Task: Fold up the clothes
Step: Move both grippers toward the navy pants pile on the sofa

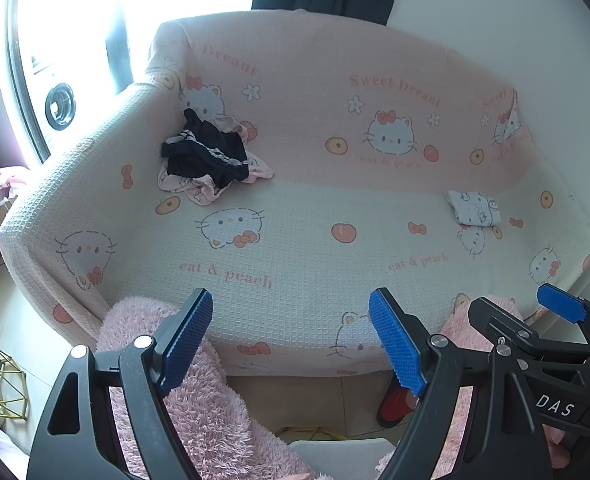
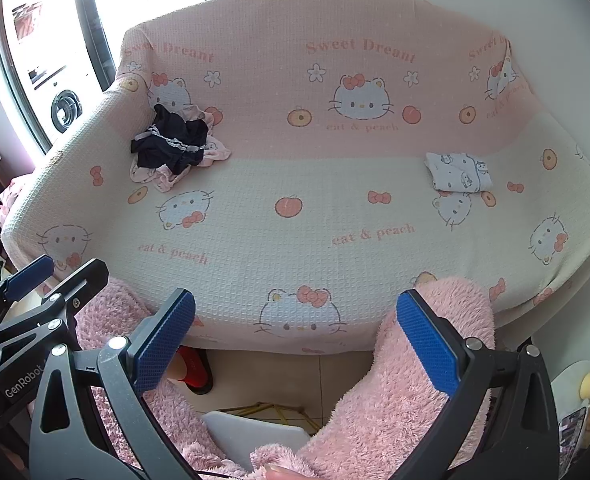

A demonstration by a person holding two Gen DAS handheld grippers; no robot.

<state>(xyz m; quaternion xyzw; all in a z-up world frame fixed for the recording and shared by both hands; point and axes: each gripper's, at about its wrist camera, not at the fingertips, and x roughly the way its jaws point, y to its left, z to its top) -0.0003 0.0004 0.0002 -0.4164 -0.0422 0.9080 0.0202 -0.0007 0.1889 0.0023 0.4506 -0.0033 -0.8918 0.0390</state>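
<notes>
A small sofa (image 1: 295,240) carries everything, draped over seat, back and arms in a waffle-textured cover (image 2: 295,216) that is pink on the back and cream on the seat (printed with cartoon cats, peaches, bows and the words "cat & peach"). In the left corner of the seat, against the backrest, lies a crumpled pile: a black garment (image 1: 207,152) with white stripes on top of a pale pink printed garment (image 1: 199,190). Well apart, toward the right end, sits a small folded white printed garment (image 2: 459,172).
</notes>
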